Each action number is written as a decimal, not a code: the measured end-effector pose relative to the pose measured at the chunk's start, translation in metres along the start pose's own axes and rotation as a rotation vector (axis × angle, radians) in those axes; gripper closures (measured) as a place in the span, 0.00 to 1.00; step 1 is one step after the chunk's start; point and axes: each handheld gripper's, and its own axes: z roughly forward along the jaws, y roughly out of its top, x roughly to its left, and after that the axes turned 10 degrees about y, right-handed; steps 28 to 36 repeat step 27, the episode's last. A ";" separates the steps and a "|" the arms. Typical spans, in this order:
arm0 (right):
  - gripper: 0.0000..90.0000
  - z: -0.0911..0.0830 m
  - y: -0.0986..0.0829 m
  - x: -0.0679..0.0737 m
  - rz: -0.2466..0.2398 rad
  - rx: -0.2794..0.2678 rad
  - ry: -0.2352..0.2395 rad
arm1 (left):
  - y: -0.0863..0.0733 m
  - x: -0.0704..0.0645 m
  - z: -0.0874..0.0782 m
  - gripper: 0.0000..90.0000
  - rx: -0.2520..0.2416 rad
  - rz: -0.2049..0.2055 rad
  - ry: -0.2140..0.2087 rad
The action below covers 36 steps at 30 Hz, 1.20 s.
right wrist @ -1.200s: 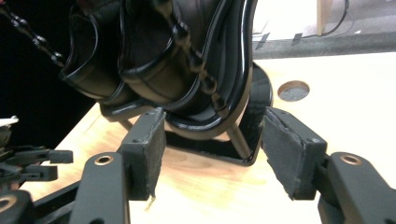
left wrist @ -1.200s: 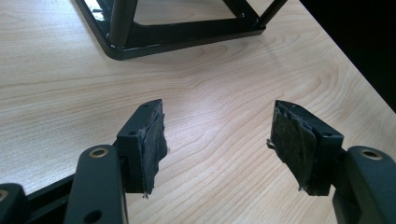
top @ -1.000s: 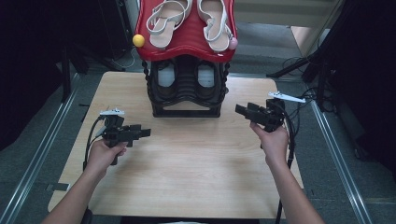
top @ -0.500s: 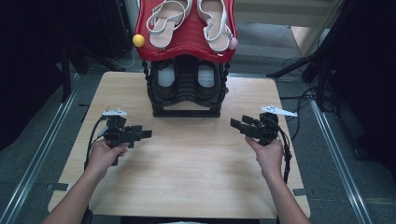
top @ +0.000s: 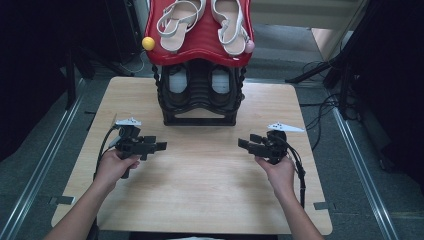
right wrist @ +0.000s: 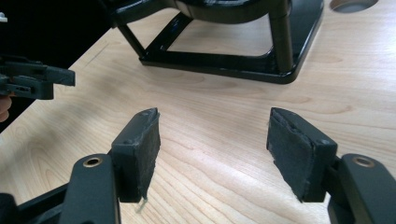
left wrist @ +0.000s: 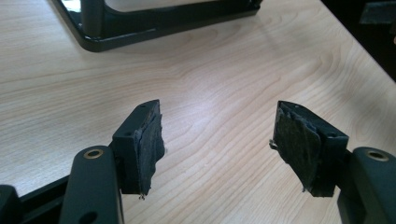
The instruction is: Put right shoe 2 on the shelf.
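Both my tongs released, empty: left gripper [top: 161, 146], right gripper [top: 243, 144]. Approach shoe rack [top: 200, 102] at frame centre level, jaws wide.

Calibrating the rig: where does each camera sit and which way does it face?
High view: above the person's side, looking forward and down at table, rack; both forearms, left gripper, right gripper.
Left gripper view: on left gripper, facing the rack base; open jaws.
Right gripper view: on right gripper, facing the base; open jaws, left gripper farther off.
Shared: rack, tabletop.
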 end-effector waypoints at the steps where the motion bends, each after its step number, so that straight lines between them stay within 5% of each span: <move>1: 0.40 0.002 -0.001 0.000 0.002 0.010 0.004 | 0.000 -0.001 0.001 0.35 0.001 0.001 0.000; 10: 0.40 0.011 -0.004 -0.002 0.007 0.044 0.030 | -0.001 -0.001 0.004 0.33 0.025 0.004 -0.011; 20: 0.40 0.019 -0.010 -0.008 0.005 0.088 0.013 | -0.002 -0.003 0.007 0.33 0.050 0.041 0.012; 36: 0.34 0.026 -0.013 -0.012 0.000 0.107 -0.006 | -0.003 -0.005 0.014 0.29 0.073 0.036 0.019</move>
